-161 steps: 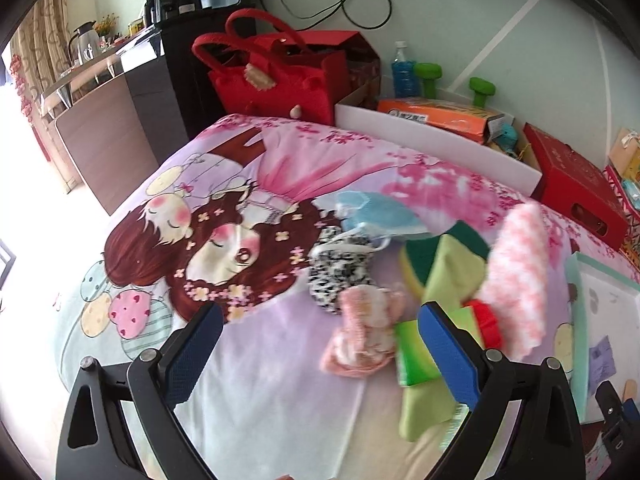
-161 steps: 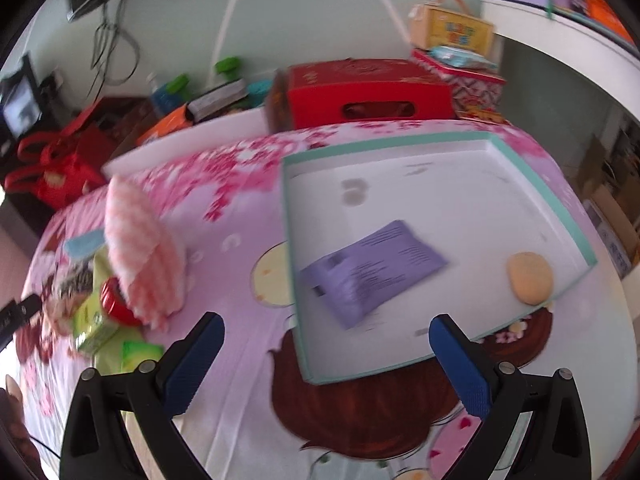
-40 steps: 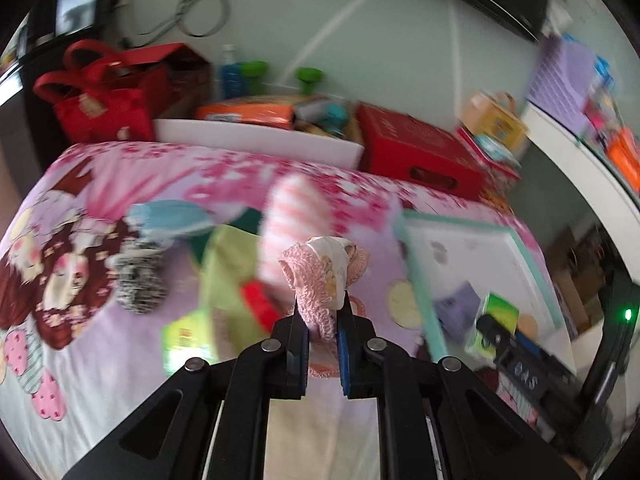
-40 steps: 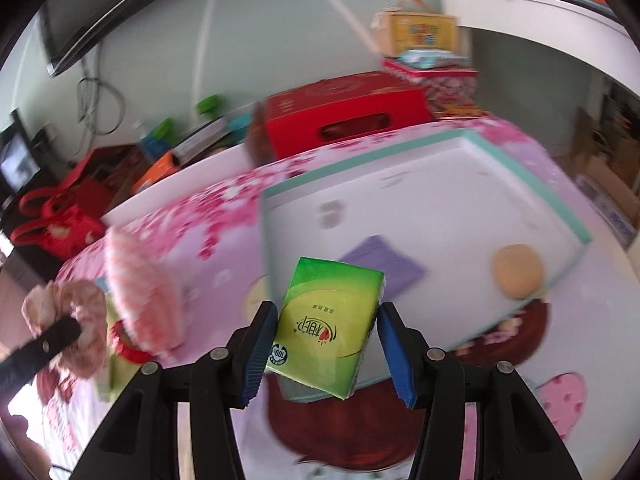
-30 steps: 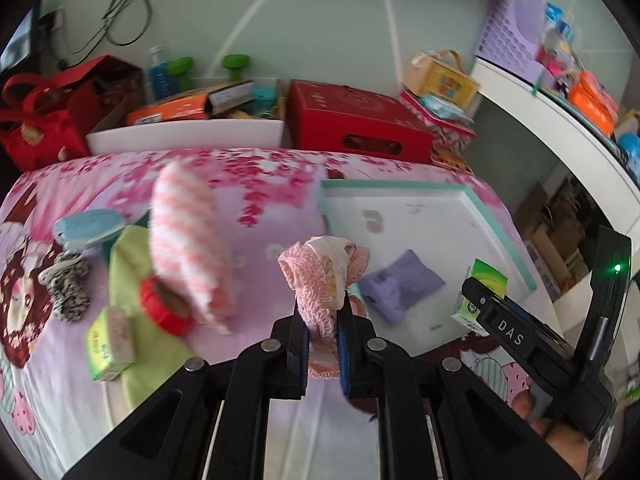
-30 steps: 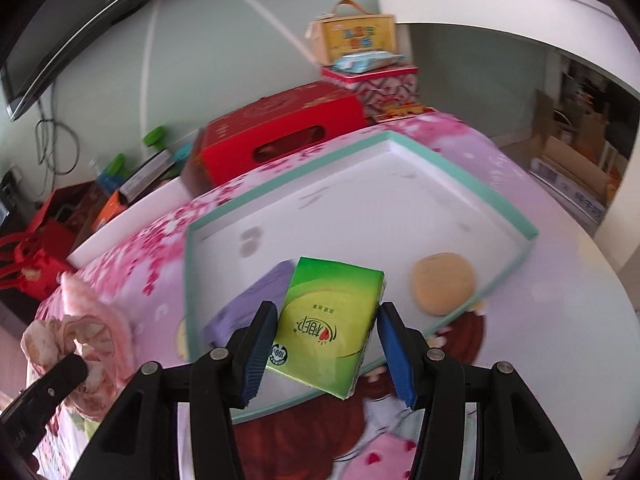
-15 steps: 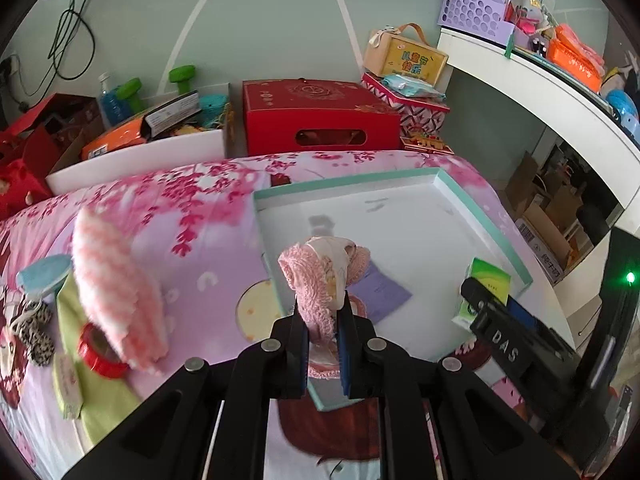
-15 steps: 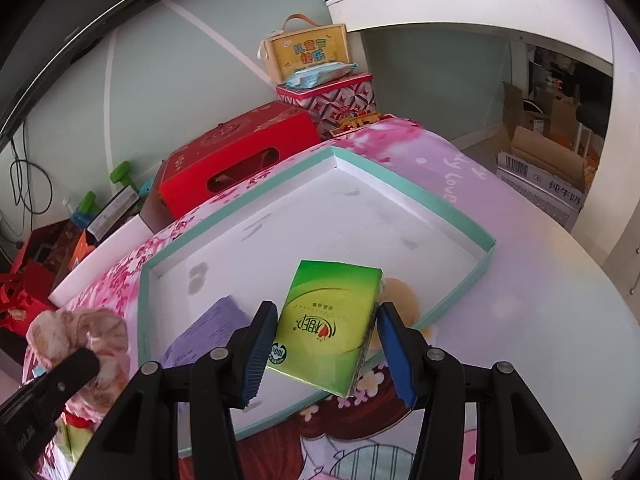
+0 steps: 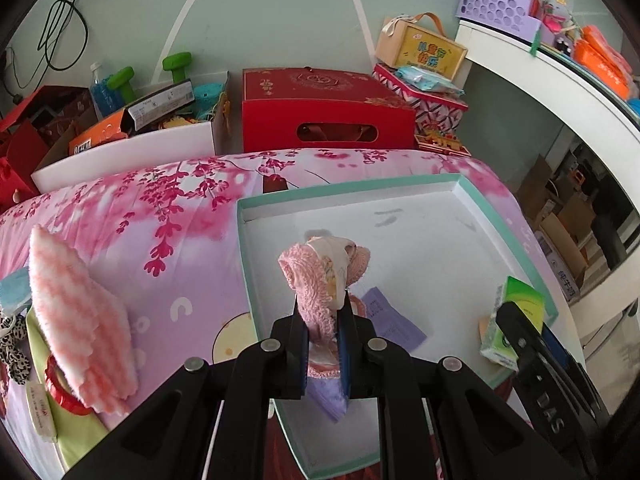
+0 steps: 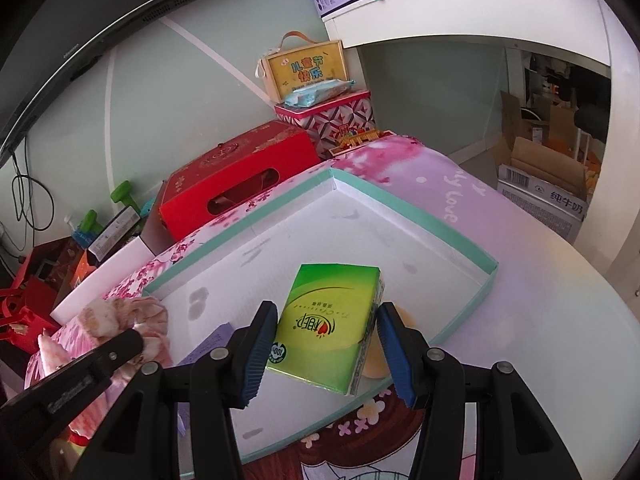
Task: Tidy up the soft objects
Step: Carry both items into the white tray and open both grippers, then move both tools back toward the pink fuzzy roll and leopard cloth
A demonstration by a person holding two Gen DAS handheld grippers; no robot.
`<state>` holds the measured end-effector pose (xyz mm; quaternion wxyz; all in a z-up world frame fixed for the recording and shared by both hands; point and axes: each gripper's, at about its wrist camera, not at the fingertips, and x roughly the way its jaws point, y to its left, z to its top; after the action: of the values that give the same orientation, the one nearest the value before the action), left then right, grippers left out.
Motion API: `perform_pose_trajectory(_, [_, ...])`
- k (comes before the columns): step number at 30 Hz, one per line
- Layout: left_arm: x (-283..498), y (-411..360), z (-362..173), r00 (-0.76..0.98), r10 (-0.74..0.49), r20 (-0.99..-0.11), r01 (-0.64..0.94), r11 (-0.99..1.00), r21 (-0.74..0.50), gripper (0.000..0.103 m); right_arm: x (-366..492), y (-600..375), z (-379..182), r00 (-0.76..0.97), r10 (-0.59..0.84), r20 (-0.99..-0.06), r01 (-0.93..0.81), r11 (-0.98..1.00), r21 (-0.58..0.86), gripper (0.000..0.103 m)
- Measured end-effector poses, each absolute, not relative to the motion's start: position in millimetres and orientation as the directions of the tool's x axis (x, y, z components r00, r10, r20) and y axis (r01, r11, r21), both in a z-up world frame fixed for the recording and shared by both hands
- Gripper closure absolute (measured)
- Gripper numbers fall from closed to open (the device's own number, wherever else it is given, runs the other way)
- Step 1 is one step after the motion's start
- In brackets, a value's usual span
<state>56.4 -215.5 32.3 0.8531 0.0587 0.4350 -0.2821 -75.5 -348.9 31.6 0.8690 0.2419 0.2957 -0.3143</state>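
Observation:
My left gripper (image 9: 323,320) is shut on a pink frilly cloth (image 9: 320,276) and holds it above the near left part of a shallow white tray with a teal rim (image 9: 344,192). My right gripper (image 10: 326,330) is shut on a green tissue pack (image 10: 326,320), held over the tray's (image 10: 420,208) near side; the pack also shows in the left wrist view (image 9: 516,320). In the tray lie a purple packet (image 9: 390,320) and a round beige sponge (image 10: 378,368), partly hidden by the pack.
On the bedspread left of the tray lie a pink striped fluffy cloth (image 9: 76,312), a red ring (image 9: 60,390), a green cloth (image 9: 72,432) and a leopard scrunchie (image 9: 12,352). A red gift box (image 9: 324,112) and other boxes stand behind the bed. A white desk (image 9: 560,92) is at the right.
Both grippers have moved right, from the pile of soft things to above the tray, each still holding its object. The tray now fills more of both views.

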Motion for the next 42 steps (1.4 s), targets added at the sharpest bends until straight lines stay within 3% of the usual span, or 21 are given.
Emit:
perform_pose_trajectory(3, [59.6,-218.4,32.2,0.463,-0.432,-0.774,0.530,0.835,-0.149,0.088,-75.3,-348.1,33.2,0.624,-0.412,-0.663,0.692,0.686,0.225,0.048])
perform_pose_trajectory(5, [59.6,-218.7,33.6,0.465,-0.433,-0.772,0.529,0.835,-0.151,0.077,-75.8,-348.2,33.7,0.623,-0.417,-0.662,0.695,0.684,0.223,0.048])
perform_pose_trajectory(7, [58.7,-217.4,34.8,0.462,-0.437,-0.772,0.527,0.835,-0.157,0.048,-75.8,-348.7,33.8,0.622,-0.414,-0.665,0.694,0.685,0.222,0.047])
perform_pose_trajectory(9, [57.7,-215.9,36.1,0.464,-0.435,-0.772,0.521,0.839,-0.160,0.038,-75.4,-349.3,33.3,0.618,-0.412,-0.670,0.693,0.687,0.217,0.038])
perform_pose_trajectory(12, [57.3,-213.8,37.2,0.471,-0.428,-0.771,0.515,0.843,-0.154,0.035,-76.7,-349.5,34.5,0.603,-0.432,-0.670,0.705,0.682,0.195,0.025])
perform_pose_trajectory(14, [57.5,-212.0,37.2,0.476,-0.421,-0.772,0.509,0.848,-0.149,0.025,-77.5,-349.0,35.5,0.598,-0.440,-0.670,0.707,0.683,0.183,0.022])
perform_pose_trajectory(16, [58.6,-209.0,36.5,0.482,-0.415,-0.772,0.495,0.856,-0.151,0.016,-77.2,-349.2,35.3,0.590,-0.447,-0.672,0.711,0.683,0.170,0.010])
perform_pose_trajectory(18, [61.1,-205.2,35.0,0.494,-0.396,-0.774,0.470,0.871,-0.145,0.014,-76.9,-349.2,35.0,0.583,-0.457,-0.672,0.714,0.683,0.155,0.000])
perform_pose_trajectory(25, [73.4,-186.8,21.9,0.503,-0.316,-0.804,0.371,0.919,-0.129,0.009,-77.0,-349.2,34.2,0.563,-0.469,-0.681,0.720,0.683,0.125,0.000])
perform_pose_trajectory(42, [70.1,-155.9,38.4,0.532,-0.335,-0.778,0.321,0.930,-0.180,0.009,-76.2,-349.1,33.9,0.550,-0.468,-0.691,0.719,0.687,0.107,0.000])
